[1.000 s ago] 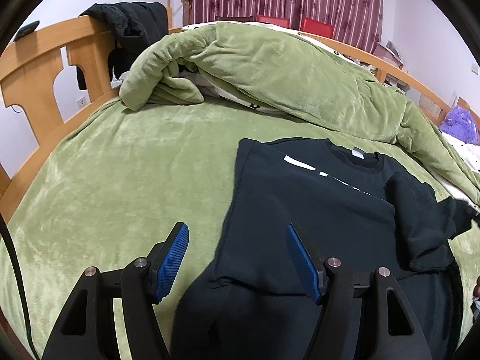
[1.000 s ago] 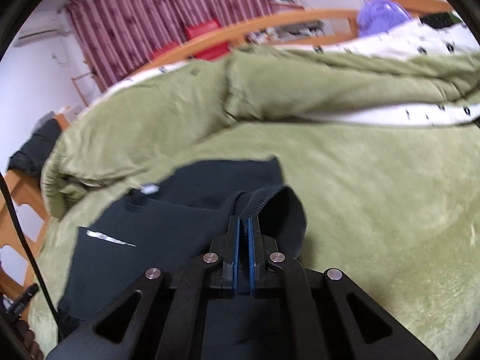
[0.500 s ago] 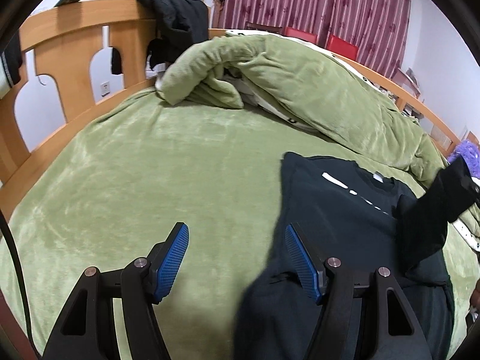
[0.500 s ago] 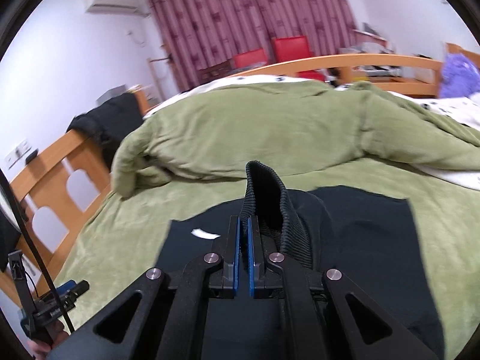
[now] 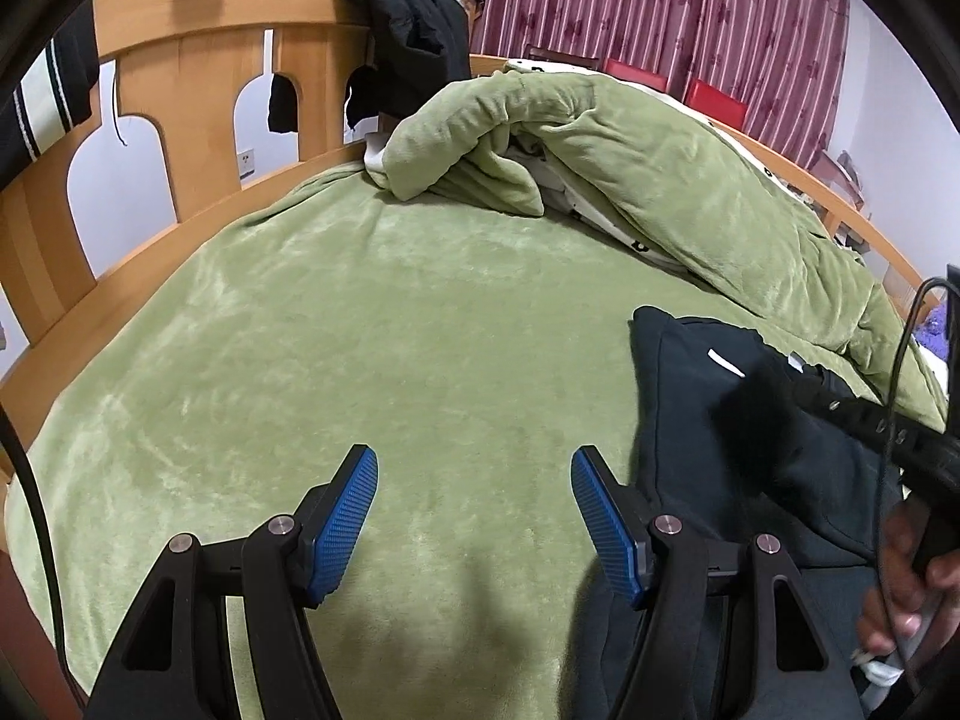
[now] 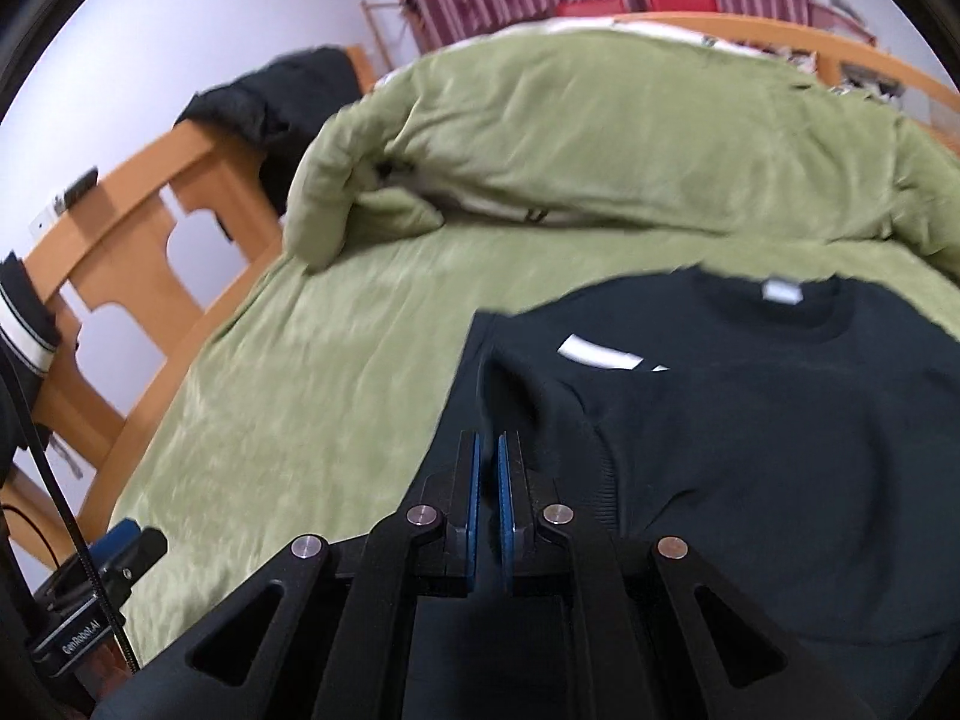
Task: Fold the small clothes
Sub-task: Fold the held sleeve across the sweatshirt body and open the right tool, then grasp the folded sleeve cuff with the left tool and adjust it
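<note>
left wrist: left claw (image 5: 474, 516) apart, nothing between, over bed (image 5: 360, 360) at lower centre; shirt (image 5: 708, 420) lies right; right claw's arm enters from right edge | right wrist: right claw (image 6: 487, 480) clamped on sleeve (image 6: 528, 396), centre; shirt (image 6: 780, 420) flat on bed (image 6: 300, 408), right half

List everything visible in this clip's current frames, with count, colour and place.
sweatshirt: one, black, flat on the bed, sleeve lifted across its front
blanket: one, green, covering the bed
quilt: one, green, bunched at the far side
bed frame: one, wooden, around the bed
jacket: one, black, draped over the frame
curtains: dark red, far wall
chairs: two, red, before the curtains
left gripper: open, above the blanket
right gripper: shut on the sleeve
hand: one, holding the right gripper
</note>
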Tool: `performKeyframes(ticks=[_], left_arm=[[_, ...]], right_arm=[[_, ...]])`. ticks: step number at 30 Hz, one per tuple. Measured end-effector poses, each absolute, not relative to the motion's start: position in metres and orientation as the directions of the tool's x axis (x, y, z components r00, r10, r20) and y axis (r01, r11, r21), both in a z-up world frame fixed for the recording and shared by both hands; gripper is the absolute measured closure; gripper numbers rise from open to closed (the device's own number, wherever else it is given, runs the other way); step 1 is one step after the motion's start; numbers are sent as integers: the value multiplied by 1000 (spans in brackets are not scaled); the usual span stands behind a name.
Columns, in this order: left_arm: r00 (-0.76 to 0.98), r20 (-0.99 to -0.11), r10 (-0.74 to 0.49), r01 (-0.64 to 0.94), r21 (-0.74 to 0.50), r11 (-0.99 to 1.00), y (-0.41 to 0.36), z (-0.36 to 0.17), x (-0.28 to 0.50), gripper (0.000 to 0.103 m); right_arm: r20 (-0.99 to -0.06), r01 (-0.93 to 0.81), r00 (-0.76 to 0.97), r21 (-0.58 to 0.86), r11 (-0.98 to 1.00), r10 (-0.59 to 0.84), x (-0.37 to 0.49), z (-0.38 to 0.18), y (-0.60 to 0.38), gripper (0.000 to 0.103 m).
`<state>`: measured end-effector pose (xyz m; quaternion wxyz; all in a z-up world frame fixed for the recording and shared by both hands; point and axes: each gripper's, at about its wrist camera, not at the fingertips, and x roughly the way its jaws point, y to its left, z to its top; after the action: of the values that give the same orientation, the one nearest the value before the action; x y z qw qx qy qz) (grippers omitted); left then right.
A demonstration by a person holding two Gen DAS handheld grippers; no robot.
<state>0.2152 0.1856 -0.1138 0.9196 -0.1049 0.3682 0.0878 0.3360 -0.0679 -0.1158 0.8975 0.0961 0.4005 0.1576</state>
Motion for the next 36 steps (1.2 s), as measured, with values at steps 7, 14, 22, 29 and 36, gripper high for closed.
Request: performKeyframes(ticks=[7, 14, 22, 29, 36], left_arm=[[719, -692, 68, -218, -131, 967, 172, -110, 219, 38], [714, -700, 37, -171, -122, 978, 137, -110, 232, 38], [669, -743, -24, -90, -113, 989, 81, -127, 255, 38], [648, -758, -71, -30, -118, 993, 45, -141, 273, 38], [604, -791, -98, -60, -168, 984, 44, -169, 293, 46]], right_arm=[[-654, -229, 674, 258, 939, 343, 319, -97, -88, 65], [-669, -89, 735, 68, 994, 112, 295, -88, -187, 57], [-725, 113, 678, -58, 992, -120, 255, -134, -316, 56], [-749, 196, 650, -5, 981, -133, 244, -161, -379, 56], [-767, 193, 631, 9, 981, -117, 254, -182, -391, 56]])
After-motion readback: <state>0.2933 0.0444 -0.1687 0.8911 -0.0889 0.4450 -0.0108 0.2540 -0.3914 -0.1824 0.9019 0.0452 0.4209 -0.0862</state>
